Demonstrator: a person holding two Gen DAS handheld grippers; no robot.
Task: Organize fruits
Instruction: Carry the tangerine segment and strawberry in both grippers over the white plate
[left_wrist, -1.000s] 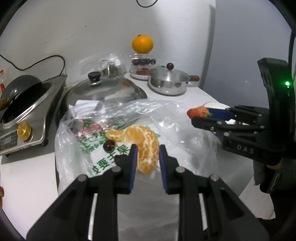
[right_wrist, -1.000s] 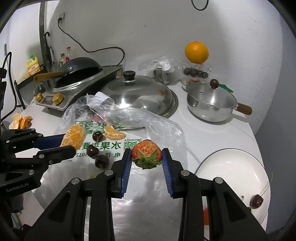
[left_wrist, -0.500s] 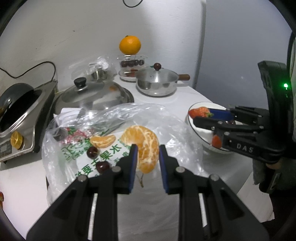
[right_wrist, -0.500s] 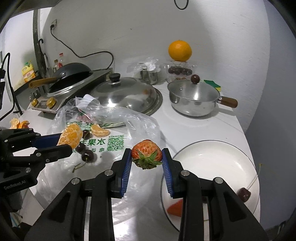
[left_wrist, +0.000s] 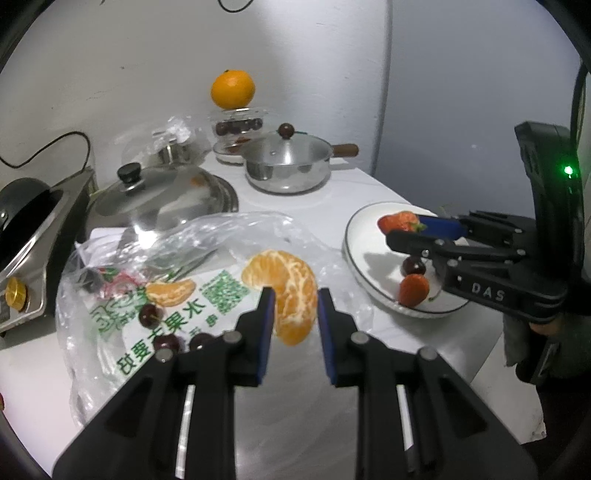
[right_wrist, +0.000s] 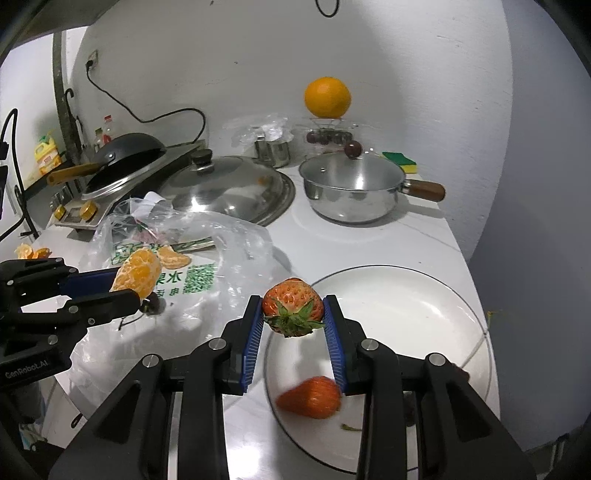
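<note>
My left gripper is shut on a peeled mandarin piece and holds it above the plastic bag; it also shows in the right wrist view. My right gripper is shut on a strawberry above the left part of the white plate. In the left wrist view that strawberry hangs over the plate. A second strawberry and a cherry lie on the plate. A mandarin segment and cherries lie on the bag.
A steel pot with lid, a large domed lid, a wok on a cooker and a whole orange on a clear cherry box stand at the back. Mandarin peel lies far left. The counter edge runs right of the plate.
Both grippers have moved right with their fruit. The strawberry is now over the plate instead of over the bag; the mandarin piece has come nearer the plate.
</note>
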